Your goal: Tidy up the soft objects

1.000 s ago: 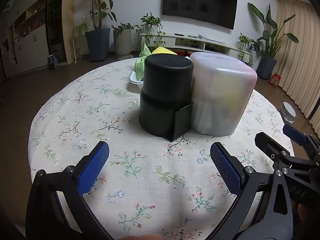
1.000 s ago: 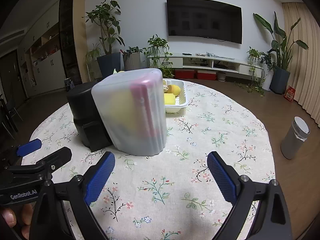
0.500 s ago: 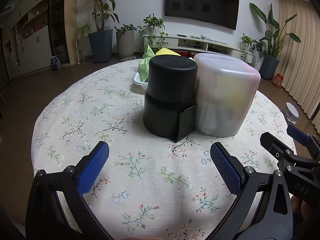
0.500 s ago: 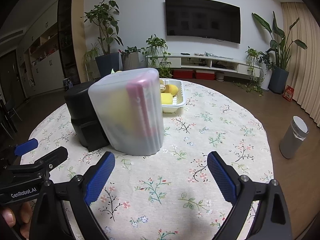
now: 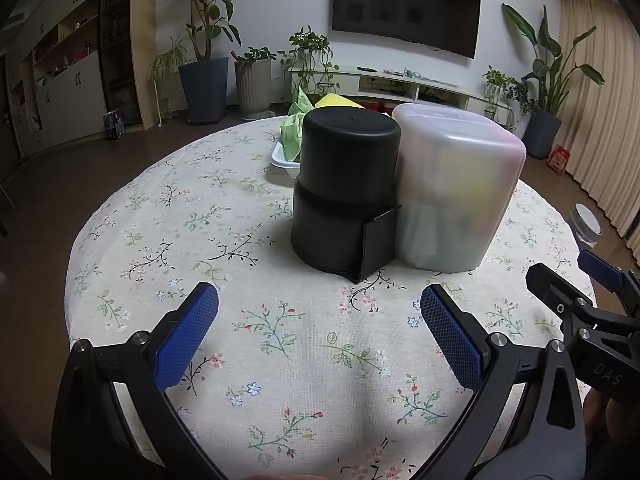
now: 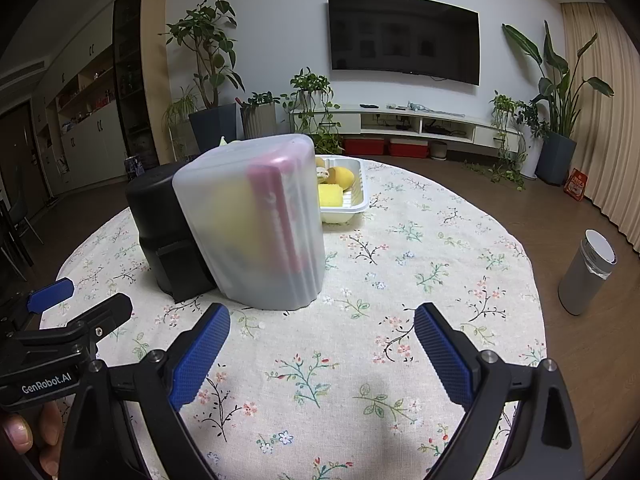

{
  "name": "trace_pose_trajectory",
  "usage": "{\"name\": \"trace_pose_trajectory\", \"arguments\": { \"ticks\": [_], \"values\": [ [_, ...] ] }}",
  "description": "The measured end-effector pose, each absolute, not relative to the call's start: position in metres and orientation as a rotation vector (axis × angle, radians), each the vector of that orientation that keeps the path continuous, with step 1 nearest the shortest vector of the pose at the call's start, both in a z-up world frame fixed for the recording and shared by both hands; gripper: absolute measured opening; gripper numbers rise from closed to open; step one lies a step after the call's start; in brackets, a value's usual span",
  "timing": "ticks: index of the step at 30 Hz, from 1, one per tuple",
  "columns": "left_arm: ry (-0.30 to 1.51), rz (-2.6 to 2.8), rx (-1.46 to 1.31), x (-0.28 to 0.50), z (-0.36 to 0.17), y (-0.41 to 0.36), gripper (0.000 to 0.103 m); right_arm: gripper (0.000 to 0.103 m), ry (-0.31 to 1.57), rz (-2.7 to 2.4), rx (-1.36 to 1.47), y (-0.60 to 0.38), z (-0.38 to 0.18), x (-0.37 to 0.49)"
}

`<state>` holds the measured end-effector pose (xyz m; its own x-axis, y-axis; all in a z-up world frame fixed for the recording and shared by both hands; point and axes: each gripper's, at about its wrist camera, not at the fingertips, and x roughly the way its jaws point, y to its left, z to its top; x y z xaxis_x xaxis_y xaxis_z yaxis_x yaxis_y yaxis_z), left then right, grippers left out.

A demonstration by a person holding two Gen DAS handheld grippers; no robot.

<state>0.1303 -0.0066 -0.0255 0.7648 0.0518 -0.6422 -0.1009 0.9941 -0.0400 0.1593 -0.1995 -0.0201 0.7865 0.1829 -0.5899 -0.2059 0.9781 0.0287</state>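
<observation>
Living-room light falls on a round table (image 5: 132, 216) under a floral tablecloth, a wall-mounted television (image 6: 404, 38) and potted plants behind it. At the table's middle, a black cylindrical container (image 5: 344, 192) stands upright, touching a frosted translucent bin (image 5: 456, 196) on its three-o'clock side; through the bin's cloudy wall the right wrist view shows blurred yellow and pink shapes, apparently soft items already stowed. Beyond both, toward twelve o'clock, a white plastic tray (image 6: 354, 204) holds yellow sponges (image 6: 330, 194), with a green cloth (image 5: 294, 132) visible at its far end in the left wrist view. The left gripper (image 5: 320, 320) hangs above the near cloth at six o'clock, its blue pads spread wide with nothing between them; the right gripper (image 6: 322, 338) does likewise, jaws far apart and empty. Compared with a second ago, almost nothing has shifted: the containers sit a touch differently in each view, yet neither claw has closed nor reached anything. That pause likely marks a break between steps, with the sponges and cloth in the tray seemingly the remaining things to sort. Any next pick would probably mean reaching past the two tall containers, which stand between the grippers and the tray and could be knocked.
</observation>
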Motion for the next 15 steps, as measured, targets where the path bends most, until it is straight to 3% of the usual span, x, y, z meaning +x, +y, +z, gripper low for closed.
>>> {"name": "trace_pose_trajectory", "arguments": {
  "ticks": [15],
  "values": [
    [0.698,0.08,-0.08,0.1308,-0.0281,-0.0054,0.103,0.096,0.634,0.209,-0.038,-0.199,-0.0213,0.1589]
  ]
}}
